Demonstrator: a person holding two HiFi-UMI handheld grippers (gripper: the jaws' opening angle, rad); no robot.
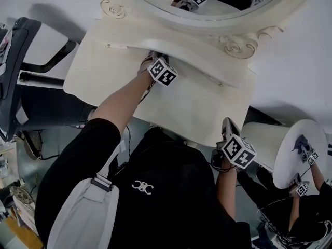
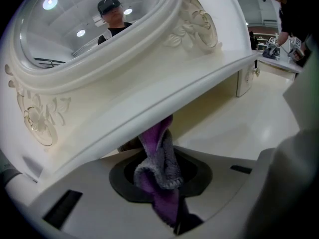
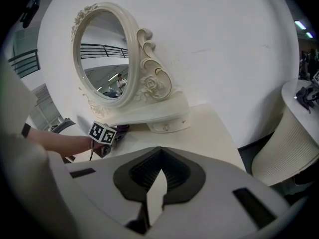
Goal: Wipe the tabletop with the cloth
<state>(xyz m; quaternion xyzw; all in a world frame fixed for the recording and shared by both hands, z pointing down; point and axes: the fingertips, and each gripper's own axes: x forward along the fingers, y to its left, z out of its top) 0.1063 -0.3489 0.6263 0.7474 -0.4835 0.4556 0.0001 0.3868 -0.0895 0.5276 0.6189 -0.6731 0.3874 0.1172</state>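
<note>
Far end of the purple cloth (image 2: pixel 158 163) is hidden under the mirror ledge (image 2: pixel 164 103). The cloth is clamped by the left gripper (image 2: pixel 160 183), outstretched over the tabletop (image 1: pixel 197 108). The right gripper (image 3: pixel 158 176) is held back at the table edge, jaws closed on nothing.

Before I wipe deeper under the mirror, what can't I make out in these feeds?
Head view: tips of the left claw and the purple cloth sit hidden under the mirror shelf.
Left gripper view: the cloth's far end disappears beneath that shelf; tabletop contact unseen.
Right gripper view: the cloth is a tiny purple speck beside the left claw's marker cube.
</note>
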